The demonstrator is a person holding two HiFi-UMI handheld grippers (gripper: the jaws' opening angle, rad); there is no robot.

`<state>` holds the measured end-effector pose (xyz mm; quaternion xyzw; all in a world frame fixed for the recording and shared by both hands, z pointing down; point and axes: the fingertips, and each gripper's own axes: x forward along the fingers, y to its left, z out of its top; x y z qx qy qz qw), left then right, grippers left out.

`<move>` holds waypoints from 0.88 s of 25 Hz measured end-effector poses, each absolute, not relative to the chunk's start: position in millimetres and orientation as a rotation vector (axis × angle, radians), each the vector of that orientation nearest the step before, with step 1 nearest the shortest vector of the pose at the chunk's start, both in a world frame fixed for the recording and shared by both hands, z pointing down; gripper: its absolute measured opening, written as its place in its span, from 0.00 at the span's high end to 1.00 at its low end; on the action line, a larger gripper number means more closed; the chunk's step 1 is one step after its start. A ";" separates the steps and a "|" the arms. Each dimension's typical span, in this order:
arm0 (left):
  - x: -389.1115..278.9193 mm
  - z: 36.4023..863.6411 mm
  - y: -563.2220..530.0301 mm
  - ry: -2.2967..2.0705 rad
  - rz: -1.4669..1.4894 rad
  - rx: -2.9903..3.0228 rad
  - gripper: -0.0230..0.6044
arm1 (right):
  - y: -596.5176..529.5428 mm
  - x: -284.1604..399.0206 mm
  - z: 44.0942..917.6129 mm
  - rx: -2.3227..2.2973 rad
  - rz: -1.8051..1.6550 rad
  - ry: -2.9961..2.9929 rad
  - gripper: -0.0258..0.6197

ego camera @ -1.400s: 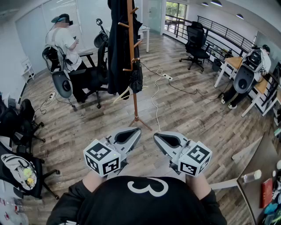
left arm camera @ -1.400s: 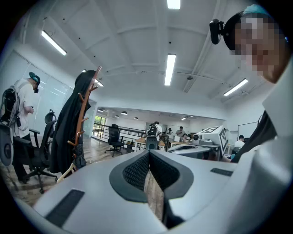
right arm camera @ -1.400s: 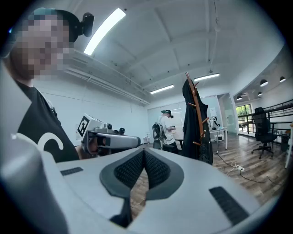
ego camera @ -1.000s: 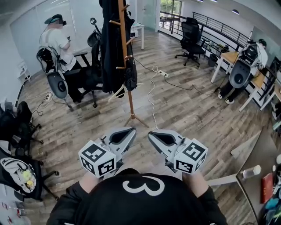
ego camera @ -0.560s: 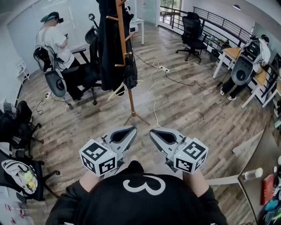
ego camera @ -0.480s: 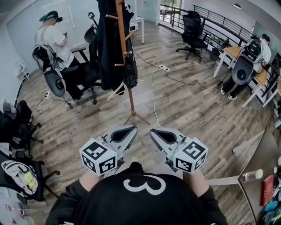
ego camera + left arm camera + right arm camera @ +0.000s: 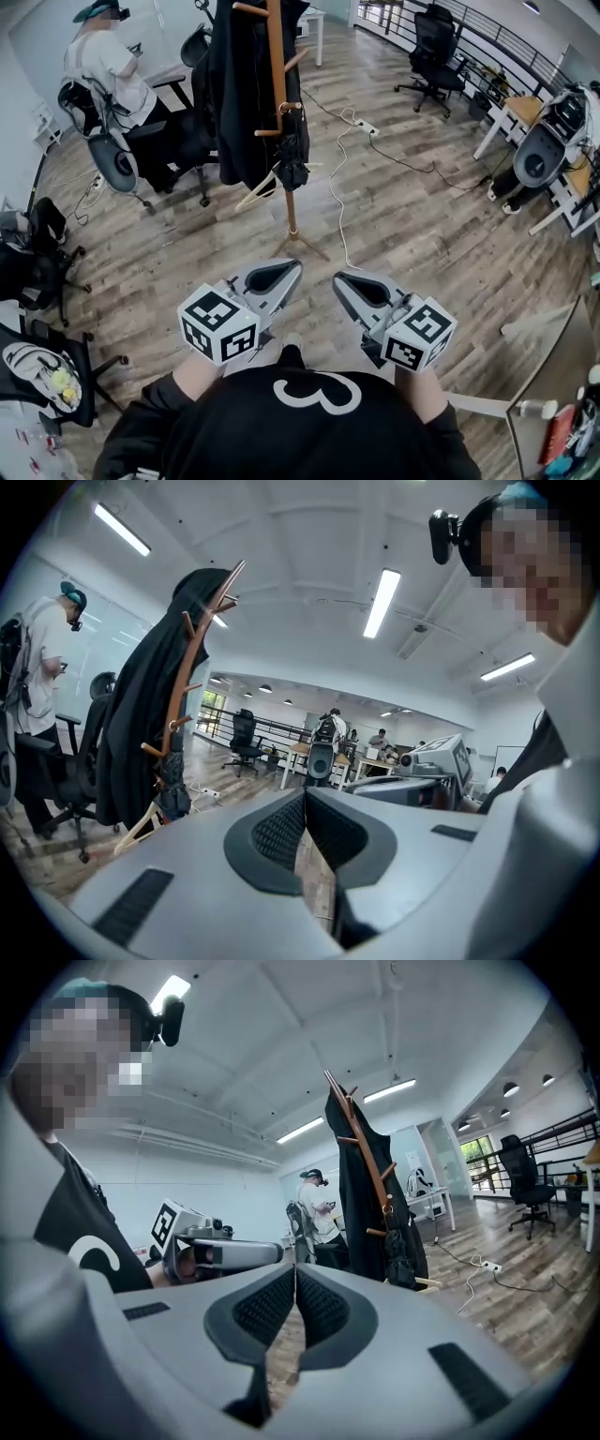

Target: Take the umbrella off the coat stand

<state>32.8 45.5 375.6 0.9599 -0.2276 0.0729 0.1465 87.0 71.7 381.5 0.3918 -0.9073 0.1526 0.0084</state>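
head view, left tool (image 7: 296, 266), right tool (image 7: 337, 278) closed empty, coat (image 7: 236, 94) hangs beside umbrella (image 7: 293, 161) on coat stand (image 7: 291, 211)

A large white 3 (image 7: 317, 395) stands on the chest of the person's black shirt (image 7: 234, 441) in the head view. In the right gripper view only one white curve of it shows, at the shirt's edge. The left cube (image 7: 217, 325) and right cube (image 7: 420, 336) bear black-and-white square codes, unreadable as text.
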 end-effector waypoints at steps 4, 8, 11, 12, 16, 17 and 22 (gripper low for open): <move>26.1 383.4 -10.8 -0.691 0.214 2.743 0.94 | 18.4 79.0 394.2 1.172 0.538 -2.836 0.92; 9.4 389.0 -64.2 -0.708 0.200 2.721 0.94 | -35.1 62.0 400.4 1.156 0.507 -2.828 0.92; -3.4 394.5 -96.7 -0.725 0.195 2.703 0.94 | -65.3 49.9 399.8 1.140 0.436 -2.834 0.92; -7.3 396.3 -106.5 -0.732 0.193 2.699 0.94 | -75.1 47.6 401.8 1.146 0.436 -2.825 0.92; -20.4 398.5 -136.0 -0.746 0.179 2.698 0.94 | -108.1 42.2 406.6 1.182 0.440 -2.797 0.92; -22.7 399.4 -141.3 -0.748 0.179 2.699 0.94 | -114.0 41.1 406.3 1.187 0.431 -2.795 0.92; -26.3 406.6 -156.8 -0.746 0.178 2.693 0.94 | -135.3 43.9 411.3 1.203 0.419 -2.772 0.92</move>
